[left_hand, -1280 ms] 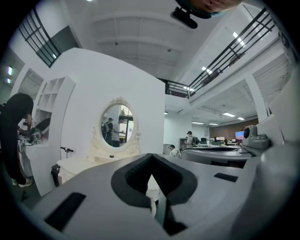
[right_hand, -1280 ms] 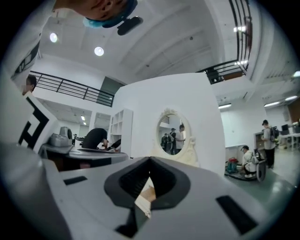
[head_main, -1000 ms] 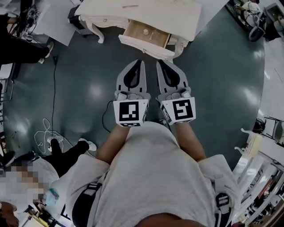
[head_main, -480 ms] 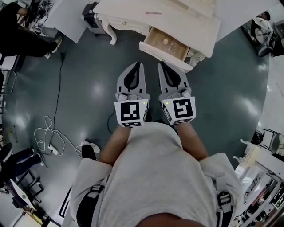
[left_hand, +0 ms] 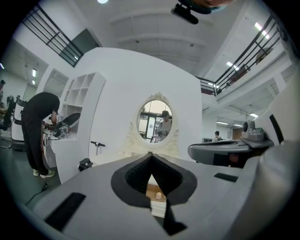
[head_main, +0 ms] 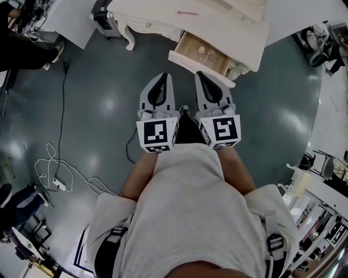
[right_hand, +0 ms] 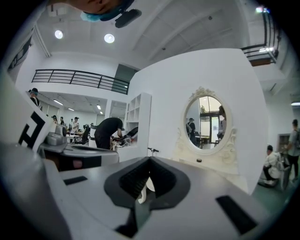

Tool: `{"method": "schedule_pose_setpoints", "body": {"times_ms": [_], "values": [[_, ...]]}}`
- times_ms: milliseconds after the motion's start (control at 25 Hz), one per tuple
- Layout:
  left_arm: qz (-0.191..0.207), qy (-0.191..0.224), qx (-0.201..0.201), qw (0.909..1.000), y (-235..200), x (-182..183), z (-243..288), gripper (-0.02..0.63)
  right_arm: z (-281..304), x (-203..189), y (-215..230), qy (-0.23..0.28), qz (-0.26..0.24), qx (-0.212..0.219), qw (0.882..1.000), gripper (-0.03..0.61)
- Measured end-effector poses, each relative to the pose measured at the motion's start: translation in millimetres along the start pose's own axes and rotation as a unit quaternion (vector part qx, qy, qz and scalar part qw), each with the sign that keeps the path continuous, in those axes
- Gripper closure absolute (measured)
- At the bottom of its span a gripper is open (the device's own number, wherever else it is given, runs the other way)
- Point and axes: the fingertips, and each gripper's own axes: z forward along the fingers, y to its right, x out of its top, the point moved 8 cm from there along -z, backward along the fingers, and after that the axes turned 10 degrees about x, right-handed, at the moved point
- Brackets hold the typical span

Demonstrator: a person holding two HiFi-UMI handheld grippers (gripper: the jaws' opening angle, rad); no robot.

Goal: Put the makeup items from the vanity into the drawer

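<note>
We hold the left gripper (head_main: 163, 76) and right gripper (head_main: 199, 74) side by side, both closed and empty, near the open drawer (head_main: 182, 58), while a pink makeup item (head_main: 187, 13) lies on the vanity (head_main: 234, 24).

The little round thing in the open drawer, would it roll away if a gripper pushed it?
Probably. The little round thing looks ball-shaped, so a nudge would likely set it rolling. The walls of the drawer should stop it, since it lies inside. It looks small and smooth, so probably light and maybe slippery to pinch.
</note>
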Motion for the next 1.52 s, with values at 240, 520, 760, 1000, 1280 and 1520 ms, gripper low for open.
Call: {"method": "schedule_pose_setpoints", "body": {"times_ms": [240, 520, 760, 1000, 1280, 1520], "values": [[0.006, -0.01, 0.006, 0.9999, -13, -4, 45, 0.608, 38, -7, 34, 0.0, 0.009, 0.002, 1.0, 0.565], [0.018, -0.021, 0.004, 0.9996, -12, 10, 132, 0.609, 95, 1, 107, 0.0, 0.018, -0.001, 1.0, 0.565], [0.013, -0.053, -0.026, 0.9982, 11, 8, 207, 0.608, 129, -13, 176, -0.023, 0.007, -0.011, 1.0, 0.565], [0.037, -0.089, -0.037, 0.9946, 21, -1, 257, 0.608, 156, -35, 222, -0.035, 0.028, -0.006, 0.999, 0.565], [0.035, -0.113, -0.048, 0.9918, 33, -7, 297, 0.609, 173, -53, 258, -0.074, 0.03, -0.006, 0.997, 0.565], [0.03, -0.146, -0.071, 0.9863, 13, -26, 348, 0.609, 221, -61, 271, -0.119, 0.023, -0.008, 0.993, 0.565]]}}
